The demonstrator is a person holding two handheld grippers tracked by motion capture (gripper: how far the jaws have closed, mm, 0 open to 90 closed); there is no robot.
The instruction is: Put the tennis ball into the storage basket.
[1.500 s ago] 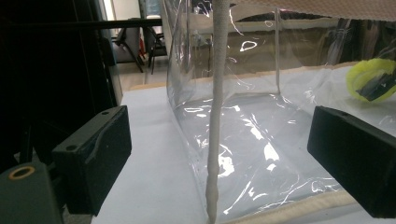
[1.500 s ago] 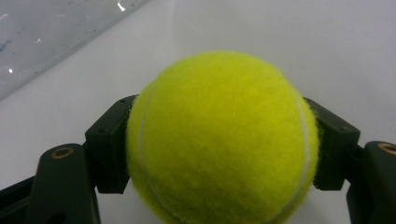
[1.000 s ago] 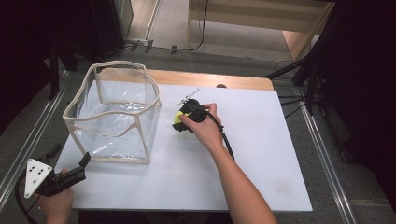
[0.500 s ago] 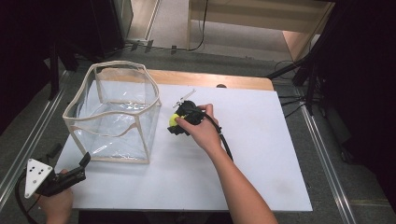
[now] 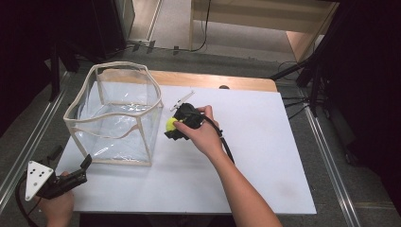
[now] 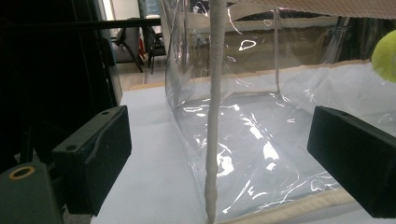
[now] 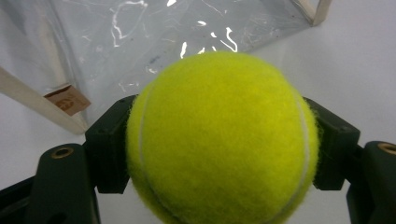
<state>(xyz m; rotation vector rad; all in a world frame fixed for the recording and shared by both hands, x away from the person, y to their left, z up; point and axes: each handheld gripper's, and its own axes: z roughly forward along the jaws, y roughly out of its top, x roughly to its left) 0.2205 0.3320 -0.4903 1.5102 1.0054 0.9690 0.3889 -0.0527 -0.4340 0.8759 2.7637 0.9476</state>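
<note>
Ball (image 7: 219, 140), a yellow-green tennis ball, sits clamped between the right gripper's (image 5: 176, 126) two black jaws, filling the right gripper view with the bag's clear wall right behind it. In the high view the ball (image 5: 171, 124) hangs over the white board (image 5: 265, 156) near its centre, just beside the bag's (image 5: 116, 113) 3 o'clock side, with the right hand (image 5: 201, 132) wrapped around the gripper. The bag stands upright, open-topped, clear plastic with cream piping, at the board's 9 o'clock side. Down at 7 o'clock the left gripper (image 5: 71, 176) rests at the board's corner, jaws wide apart, nothing between them. In the left gripper view the bag's corner seam (image 6: 214, 116) rises between the jaws, and the ball (image 6: 385, 55) peeks in at 2 o'clock.
</note>
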